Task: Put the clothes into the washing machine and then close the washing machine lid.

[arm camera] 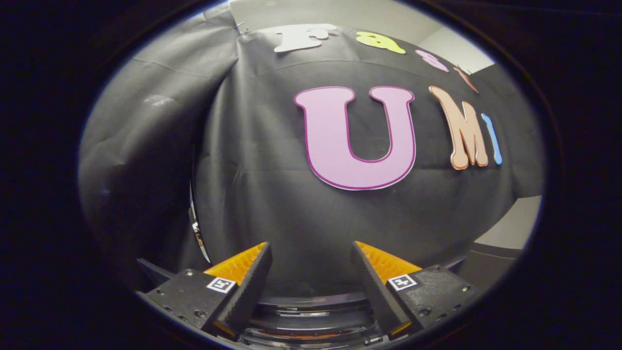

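clothes likely in, lid not yet confirmed shut

the gripper (311,253) hangs with its fingers spread apart and nothing between them, facing the booth's black cloth wall (252,184). just below the fingertips sits a dark rounded rim, probably the washing machine (311,316) top, though too little shows to say if the lid is open or down. no clothes are held, so loading seems done; closing may remain.

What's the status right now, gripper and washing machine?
Gripper open, fingers apart, nothing between them. Washing machine rim just below the fingers. Booth's black cloth wall ahead.
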### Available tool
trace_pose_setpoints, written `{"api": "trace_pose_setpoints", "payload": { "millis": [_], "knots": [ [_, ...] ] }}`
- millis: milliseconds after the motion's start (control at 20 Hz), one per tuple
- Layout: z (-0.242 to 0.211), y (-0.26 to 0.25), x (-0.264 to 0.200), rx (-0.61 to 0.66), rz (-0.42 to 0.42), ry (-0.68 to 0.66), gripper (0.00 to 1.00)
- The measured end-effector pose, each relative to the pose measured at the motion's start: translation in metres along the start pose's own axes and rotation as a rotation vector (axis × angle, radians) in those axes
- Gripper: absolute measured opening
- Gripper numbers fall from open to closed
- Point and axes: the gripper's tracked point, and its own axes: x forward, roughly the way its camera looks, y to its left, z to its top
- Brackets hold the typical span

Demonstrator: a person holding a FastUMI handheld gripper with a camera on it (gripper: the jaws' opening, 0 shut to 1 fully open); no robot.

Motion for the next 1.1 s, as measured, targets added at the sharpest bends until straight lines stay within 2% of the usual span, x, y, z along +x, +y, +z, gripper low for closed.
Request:
{"api": "trace_pose_setpoints", "payload": {
  "millis": [400,650,1100],
  "knots": [
    [-0.002,0.000,-0.031,-0.005,0.007,0.022,0.98],
    [0.005,0.000,-0.051,0.005,0.018,-0.069,0.98],
    [0.005,-0.001,-0.079,0.019,0.078,-0.096,0.98]
  ]
}}
